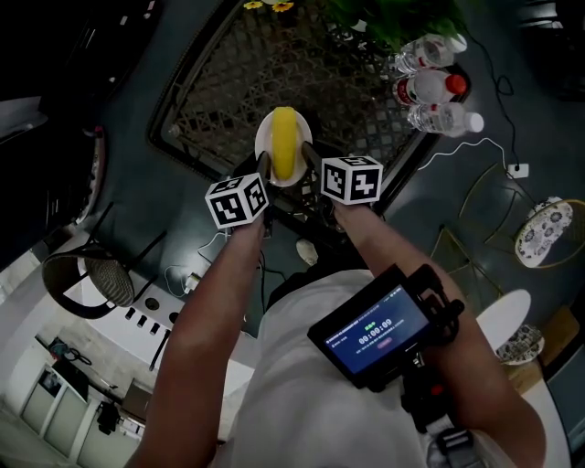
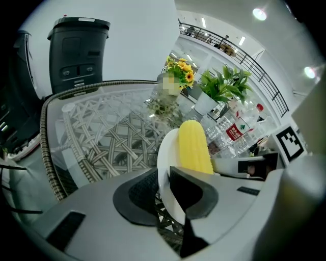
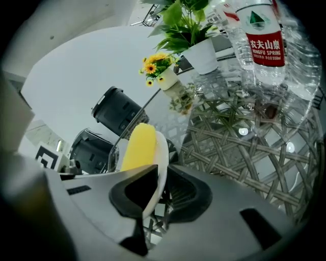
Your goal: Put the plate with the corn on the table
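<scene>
A small white plate (image 1: 266, 143) carries a yellow corn cob (image 1: 285, 142) and hangs just above the near edge of the glass-topped wicker table (image 1: 228, 82). My left gripper (image 1: 263, 170) is shut on the plate's left rim, my right gripper (image 1: 307, 164) on its right rim. In the left gripper view the plate (image 2: 165, 158) stands between the jaws with the corn (image 2: 193, 148) beyond it. In the right gripper view the plate (image 3: 162, 158) is pinched the same way, with the corn (image 3: 137, 148) to its left.
Several water bottles (image 1: 430, 82) and potted plants (image 1: 393, 18) stand at the table's far right; a small flower pot (image 3: 160, 69) sits at the back. A black bin (image 2: 76, 51) stands beyond the table. Chairs (image 1: 512, 238) and cables lie on the floor to the right.
</scene>
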Demonstrator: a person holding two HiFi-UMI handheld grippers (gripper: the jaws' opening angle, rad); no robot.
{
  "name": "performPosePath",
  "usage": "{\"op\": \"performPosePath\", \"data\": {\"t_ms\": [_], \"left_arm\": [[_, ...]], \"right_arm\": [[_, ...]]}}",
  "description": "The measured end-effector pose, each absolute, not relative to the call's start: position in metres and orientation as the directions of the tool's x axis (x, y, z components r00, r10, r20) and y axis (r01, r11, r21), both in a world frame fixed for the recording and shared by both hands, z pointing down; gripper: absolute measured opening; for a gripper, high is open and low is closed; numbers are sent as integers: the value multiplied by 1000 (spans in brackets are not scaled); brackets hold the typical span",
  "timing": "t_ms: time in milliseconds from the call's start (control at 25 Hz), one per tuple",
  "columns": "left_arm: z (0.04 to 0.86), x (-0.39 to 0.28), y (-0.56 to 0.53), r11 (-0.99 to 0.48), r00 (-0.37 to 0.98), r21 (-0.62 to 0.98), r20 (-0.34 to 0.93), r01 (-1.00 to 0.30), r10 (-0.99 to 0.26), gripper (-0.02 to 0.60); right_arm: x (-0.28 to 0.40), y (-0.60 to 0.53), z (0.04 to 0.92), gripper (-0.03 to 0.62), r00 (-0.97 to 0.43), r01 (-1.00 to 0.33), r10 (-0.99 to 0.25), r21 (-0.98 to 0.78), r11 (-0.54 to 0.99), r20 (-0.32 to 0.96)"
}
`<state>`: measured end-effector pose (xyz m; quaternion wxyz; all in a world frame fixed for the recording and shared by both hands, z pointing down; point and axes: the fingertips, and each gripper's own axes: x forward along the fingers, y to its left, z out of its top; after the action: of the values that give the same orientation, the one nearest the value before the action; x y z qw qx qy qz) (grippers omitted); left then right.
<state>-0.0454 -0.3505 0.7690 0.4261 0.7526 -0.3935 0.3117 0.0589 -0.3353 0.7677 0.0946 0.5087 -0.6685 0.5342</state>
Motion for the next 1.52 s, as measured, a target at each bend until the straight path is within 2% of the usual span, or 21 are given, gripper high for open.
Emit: {"op": "performPosePath", "data": {"t_ms": [160,280,360,640,880,920,1000,1120,1200,1520], "left_arm": [[769,-45,-350,-327,498,398,802,-857,-330,57],[768,-47,-351,-304,485,394,804,-867,-343,92],[765,-48,-351,-299,478,388,806,-872,-349,92],[751,-69,-346,-273,454,372,807,-887,-378,92],[720,-73,-336,-307,515,418,754,-855,-408,91],[714,-73,-332,-319,531,429,740,-845,-412,89],[701,-74,-323,-342,558,445,714,-828,-423,48],[683,-81,-311,-367,584,457,683,-810,-439,23],[675,-85,-298,-379,595,461,671,-802,-442,9],[644,-101,-225,-441,642,471,623,-764,-448,8]], "right_arm": [[61,-334,767,38,-451,-782,-594,-616,-97,666],[65,-334,766,41,-433,-782,-606,-613,-115,667],[69,-333,766,58,-419,-783,-610,-608,-132,672],[80,-322,761,58,-383,-809,-595,-568,-153,706],[77,-312,738,57,-401,-820,-603,-564,-98,689],[75,-307,732,55,-405,-820,-606,-565,-91,685],[72,-297,722,54,-410,-822,-614,-565,-72,674],[67,-285,706,11,-415,-828,-629,-559,-37,657],[64,-274,696,8,-417,-833,-635,-553,-18,650],[37,-217,650,8,-464,-812,-659,-582,49,592]]}}
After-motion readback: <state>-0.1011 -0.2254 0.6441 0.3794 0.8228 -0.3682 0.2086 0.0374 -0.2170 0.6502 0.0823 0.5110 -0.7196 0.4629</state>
